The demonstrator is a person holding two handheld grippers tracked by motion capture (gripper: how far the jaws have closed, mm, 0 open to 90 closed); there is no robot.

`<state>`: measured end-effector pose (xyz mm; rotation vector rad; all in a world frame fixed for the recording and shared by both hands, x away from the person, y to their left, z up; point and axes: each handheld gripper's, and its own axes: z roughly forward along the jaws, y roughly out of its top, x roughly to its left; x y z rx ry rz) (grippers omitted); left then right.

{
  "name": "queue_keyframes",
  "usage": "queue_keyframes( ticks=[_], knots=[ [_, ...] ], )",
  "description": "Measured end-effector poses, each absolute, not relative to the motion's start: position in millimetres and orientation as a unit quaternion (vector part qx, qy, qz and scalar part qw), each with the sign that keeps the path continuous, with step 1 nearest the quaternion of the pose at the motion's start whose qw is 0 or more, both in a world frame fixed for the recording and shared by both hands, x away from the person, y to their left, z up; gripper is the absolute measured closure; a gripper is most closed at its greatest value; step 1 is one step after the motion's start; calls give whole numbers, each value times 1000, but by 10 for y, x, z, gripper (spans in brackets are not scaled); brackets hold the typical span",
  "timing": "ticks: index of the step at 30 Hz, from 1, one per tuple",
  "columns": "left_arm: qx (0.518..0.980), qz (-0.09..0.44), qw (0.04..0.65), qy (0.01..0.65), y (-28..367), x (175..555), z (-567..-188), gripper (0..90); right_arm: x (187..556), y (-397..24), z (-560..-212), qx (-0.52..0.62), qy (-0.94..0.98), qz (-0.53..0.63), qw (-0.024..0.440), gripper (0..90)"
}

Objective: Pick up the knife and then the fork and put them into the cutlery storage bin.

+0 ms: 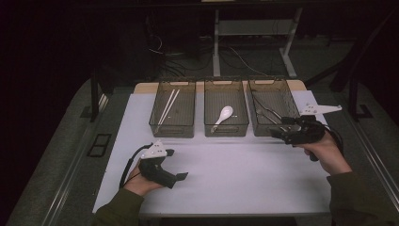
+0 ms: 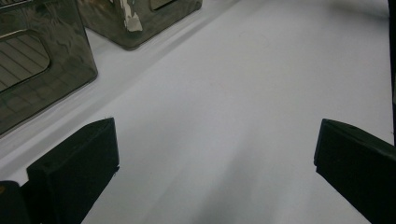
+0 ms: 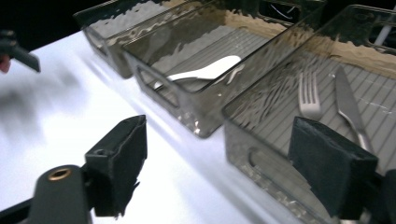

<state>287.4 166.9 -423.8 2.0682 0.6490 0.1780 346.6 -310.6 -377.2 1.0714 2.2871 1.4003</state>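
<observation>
Three smoky clear bins stand in a row at the back of the white table [image 1: 226, 174]. The left bin [image 1: 171, 128] holds white chopsticks [image 1: 168, 106]. A white spoon [image 1: 223, 115] [image 3: 205, 71] lies in the middle bin [image 1: 225, 128]. In the right bin [image 1: 274, 84] lie a fork [image 3: 308, 100] and a knife [image 3: 348, 105]. My left gripper [image 1: 176, 164] [image 2: 215, 135] rests low over bare table at the front left, open and empty. My right gripper [image 1: 278, 133] [image 3: 217, 140] hovers at the right bin's front wall, open with nothing gripped.
Two of the bins' front walls [image 2: 42, 70] [image 2: 140, 28] rise at the left gripper view's upper left. Table edges run along the front and both sides. Desk legs and cables [image 1: 221, 52] stand on the dark floor behind the bins.
</observation>
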Motion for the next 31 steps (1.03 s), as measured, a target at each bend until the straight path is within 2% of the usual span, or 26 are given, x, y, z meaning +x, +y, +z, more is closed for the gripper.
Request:
queue_keyframes(
  ticks=[4,15,25,31],
  knots=[
    [842,73,466,262,1655,2872,-4234,0,3290,-3053,-3887,365,786,481,134,153],
    [840,77,471,257,1676,2858,-4219,0,2897,-2965,-4210,358,798,467,129,147],
    [840,78,473,256,1677,2850,-4221,0,2640,-3061,-4344,356,800,466,127,127],
    [839,80,472,257,1680,2845,-4217,0,2609,-3062,-4346,358,799,465,130,123]
  ],
)
